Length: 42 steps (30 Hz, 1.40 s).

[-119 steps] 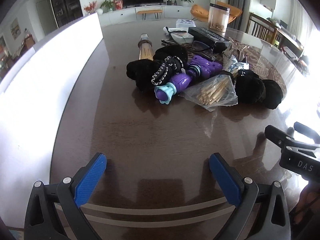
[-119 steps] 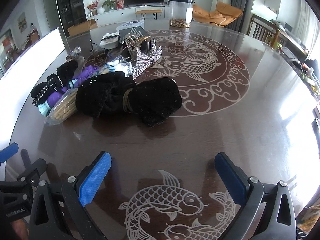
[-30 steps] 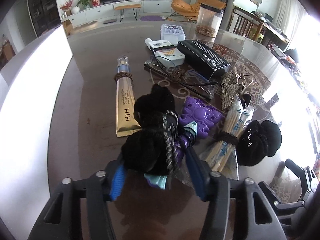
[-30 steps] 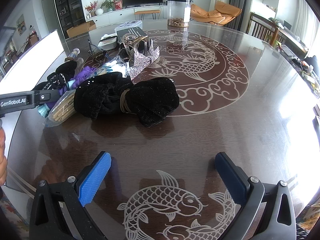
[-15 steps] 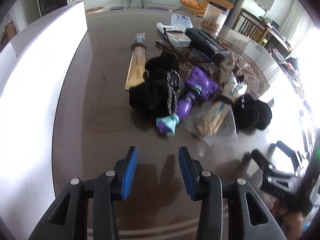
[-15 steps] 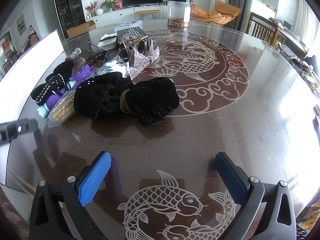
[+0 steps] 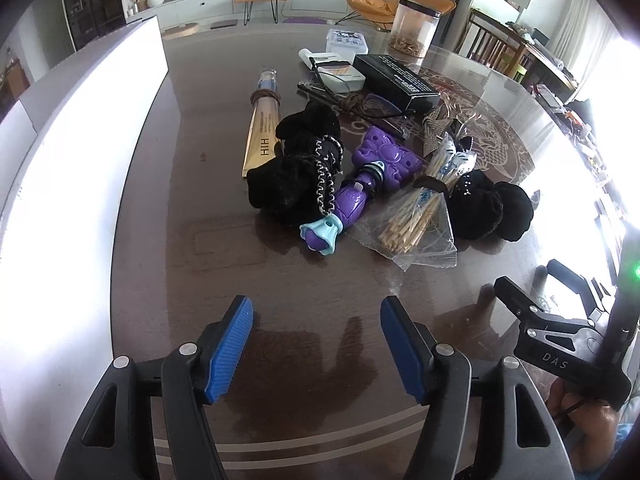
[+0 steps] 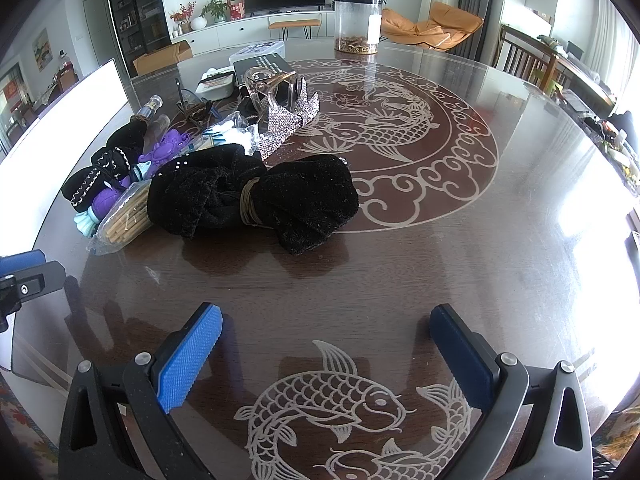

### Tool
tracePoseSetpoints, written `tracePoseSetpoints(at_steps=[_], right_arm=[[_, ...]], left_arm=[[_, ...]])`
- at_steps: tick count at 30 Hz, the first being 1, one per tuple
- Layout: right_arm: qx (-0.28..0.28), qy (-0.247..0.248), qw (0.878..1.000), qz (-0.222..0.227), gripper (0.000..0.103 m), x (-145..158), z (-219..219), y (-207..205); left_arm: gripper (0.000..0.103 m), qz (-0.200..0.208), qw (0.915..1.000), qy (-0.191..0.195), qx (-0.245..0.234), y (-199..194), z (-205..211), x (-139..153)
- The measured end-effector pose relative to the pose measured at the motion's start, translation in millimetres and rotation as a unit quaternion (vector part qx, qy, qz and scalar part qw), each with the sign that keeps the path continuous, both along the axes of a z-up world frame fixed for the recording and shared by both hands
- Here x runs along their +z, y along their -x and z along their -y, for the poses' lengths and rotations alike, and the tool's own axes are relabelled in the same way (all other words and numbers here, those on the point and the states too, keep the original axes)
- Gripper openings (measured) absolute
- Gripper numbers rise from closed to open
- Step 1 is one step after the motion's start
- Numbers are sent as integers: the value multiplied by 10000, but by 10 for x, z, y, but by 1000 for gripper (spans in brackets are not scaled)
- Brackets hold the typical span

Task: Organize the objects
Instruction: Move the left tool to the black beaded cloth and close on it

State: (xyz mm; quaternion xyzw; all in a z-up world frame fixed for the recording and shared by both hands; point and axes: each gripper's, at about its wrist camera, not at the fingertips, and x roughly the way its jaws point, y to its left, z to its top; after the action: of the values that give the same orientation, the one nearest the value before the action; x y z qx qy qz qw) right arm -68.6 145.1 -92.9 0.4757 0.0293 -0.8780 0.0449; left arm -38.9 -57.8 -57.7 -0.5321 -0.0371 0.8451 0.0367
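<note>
Your left tongs (image 7: 316,344) hover over a bare stretch of the dark tabletop (image 7: 168,208), near side of the clutter. Their jaws are opening, roughly half spread, with nothing between the blue pads. Your right tongs (image 8: 326,356) hang wide apart over the etched fish pattern (image 8: 328,408) and grip nothing either.

The things to be organized lie in one loose cluster ahead of the left tongs, well clear of them. At its left, a gold tube (image 7: 262,132) lies lengthwise with its clear cap at the far end. Just right of it sits a black velvet bundle (image 7: 292,176) with a coiled black-and-white cord (image 7: 326,184) round it. A purple toy (image 7: 360,188) with a pale blue end rests against that bundle on the right. Next comes a clear bag of wooden sticks (image 7: 416,216), banded at its middle. At the right end lies a second black velvet bundle (image 7: 488,204), touching the bag; the right wrist view shows it tied with a brownish band.

Farther off you have a black box (image 7: 396,80), a white packet (image 7: 340,74), glasses (image 7: 360,100), a glittery hair clip (image 8: 288,120) and a clear jar (image 7: 414,28). A white board (image 7: 80,160) stands along the left edge. A hand (image 7: 588,420) shows at the lower right of the left wrist view.
</note>
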Motion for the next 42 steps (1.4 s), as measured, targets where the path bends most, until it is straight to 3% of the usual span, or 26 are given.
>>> tracePoseSetpoints(at_steps=[10, 15, 19, 22, 26, 30, 35, 37, 38, 39, 42], right_arm=[[1, -1, 10000, -1, 103, -4, -1, -3], [-1, 0, 10000, 0, 103, -3, -1, 1], [-2, 1, 10000, 1, 103, 4, 1, -1], [-2, 2, 10000, 1, 103, 4, 0, -1], [-2, -1, 10000, -1, 103, 3, 0, -2], [1, 1, 10000, 0, 103, 3, -1, -3], [0, 3, 10000, 0, 103, 2, 0, -4], [-1, 3, 10000, 0, 103, 3, 0, 0], [-1, 3, 10000, 0, 103, 2, 0, -1], [-1, 3, 10000, -1, 103, 2, 0, -3], [-1, 4, 10000, 0, 103, 3, 0, -1]], left_arm=[[66, -25, 10000, 46, 31, -23, 62, 75], [66, -263, 9995, 55, 178, 22, 231, 278], [66, -425, 9984, -167, 342, 85, 408, 430], [66, -299, 9993, -187, 147, 137, 356, 388], [66, -419, 9988, 190, -170, 345, 133, 326], [66, -259, 9996, -4, -127, 699, 37, 173], [66, -207, 9990, 374, -157, 889, -105, 19], [52, -340, 9986, 363, -173, 849, -106, 26], [34, -423, 9984, 343, -172, 813, -98, 51], [29, -421, 9980, 440, -151, 792, -91, 52], [27, -409, 9984, 382, -69, 634, -18, 46]])
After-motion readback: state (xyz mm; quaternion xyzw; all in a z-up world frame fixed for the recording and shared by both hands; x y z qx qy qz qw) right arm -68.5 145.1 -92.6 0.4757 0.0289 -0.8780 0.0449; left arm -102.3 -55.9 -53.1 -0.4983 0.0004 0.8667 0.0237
